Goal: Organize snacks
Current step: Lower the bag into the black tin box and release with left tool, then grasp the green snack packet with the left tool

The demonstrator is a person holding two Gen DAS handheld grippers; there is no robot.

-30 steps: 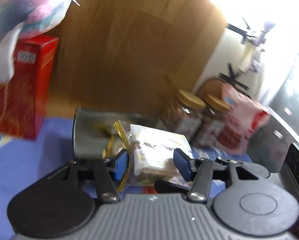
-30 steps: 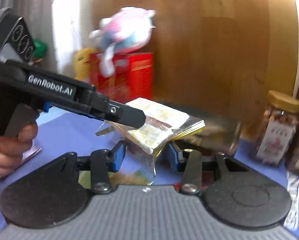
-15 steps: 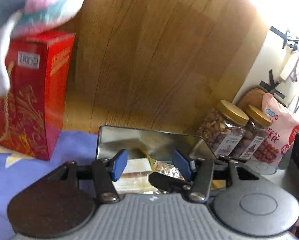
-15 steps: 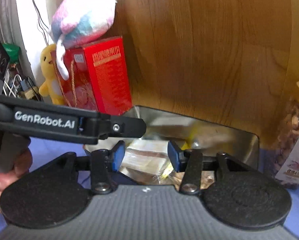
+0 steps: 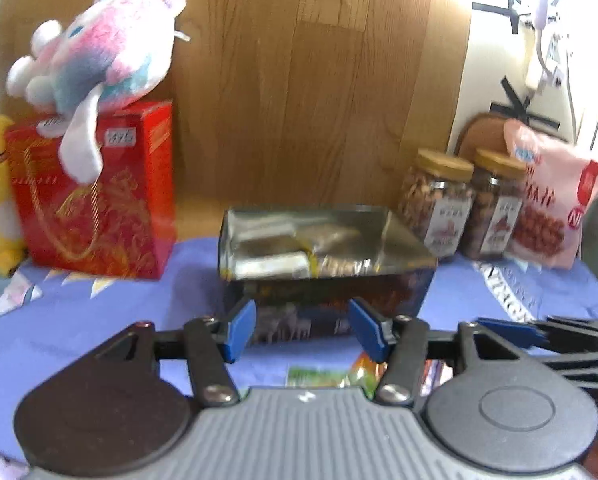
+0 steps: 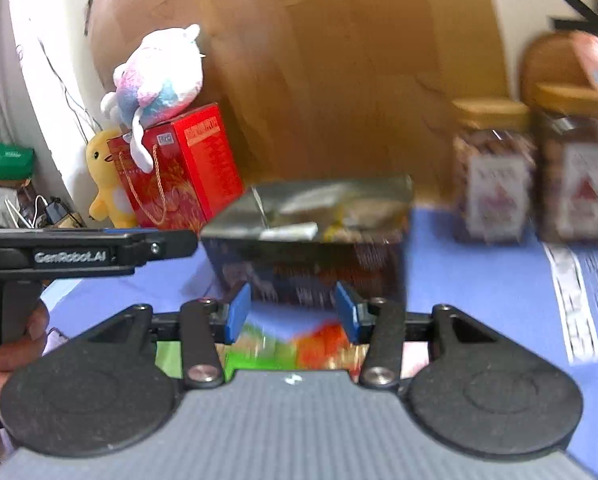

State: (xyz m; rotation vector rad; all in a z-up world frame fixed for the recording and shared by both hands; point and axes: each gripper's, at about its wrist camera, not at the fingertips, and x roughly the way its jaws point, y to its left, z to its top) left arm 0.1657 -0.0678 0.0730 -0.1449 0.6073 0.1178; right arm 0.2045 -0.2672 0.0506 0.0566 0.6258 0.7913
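Both grippers, left gripper [image 5: 302,331] and right gripper [image 6: 293,310], tilt downward toward the tin [image 5: 323,276]; fingers half open, empty. Two jars [image 5: 439,204] stand behind

Dead ahead at my twelve o'clock stands the metal tin [image 5: 327,280], open-topped, its shiny inner walls mirroring what lies inside and its dark printed front facing me. It sits on the blue cloth. Inside lie the snack packets [image 5: 299,256]: a pale flat one toward nine o'clock, a brownish foil one toward three, a yellow edge between them. Close under my fingers at six o'clock lies another wrapper [image 6: 295,348], green and orange, flat on the cloth, blurred. At two o'clock stand two nut jars [image 5: 439,204] with tan lids, upright, side by side, a pink peanut bag [image 5: 551,200] leaning beside them.
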